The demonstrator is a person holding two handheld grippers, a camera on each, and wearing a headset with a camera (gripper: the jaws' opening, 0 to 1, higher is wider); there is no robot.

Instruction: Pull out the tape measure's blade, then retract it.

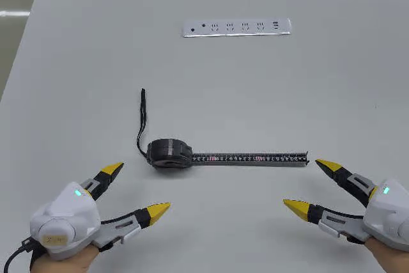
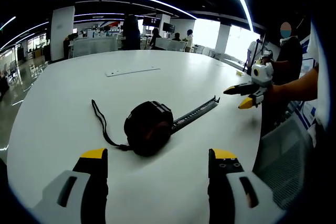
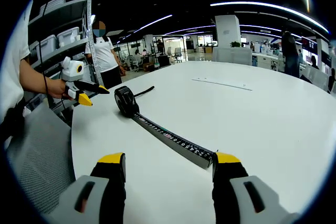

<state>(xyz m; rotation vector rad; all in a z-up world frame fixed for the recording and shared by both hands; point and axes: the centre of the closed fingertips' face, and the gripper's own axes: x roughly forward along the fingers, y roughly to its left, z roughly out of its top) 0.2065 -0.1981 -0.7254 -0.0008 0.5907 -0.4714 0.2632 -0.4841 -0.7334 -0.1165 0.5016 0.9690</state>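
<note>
A black tape measure (image 1: 169, 153) lies on the white table (image 1: 255, 87), its blade (image 1: 249, 158) pulled out to the right and lying flat. A black wrist strap (image 1: 141, 123) trails from the case. My left gripper (image 1: 135, 188) is open, a short way in front of the case (image 2: 148, 127), touching nothing. My right gripper (image 1: 313, 185) is open too, just short of the blade's end hook (image 3: 206, 157). Each gripper appears in the other's view: the right one (image 2: 244, 96) and the left one (image 3: 90, 96).
A white power strip (image 1: 237, 27) lies flat at the far side of the table. A person (image 3: 105, 51) stands beyond the table by grey shelving. More people and desks fill the office behind.
</note>
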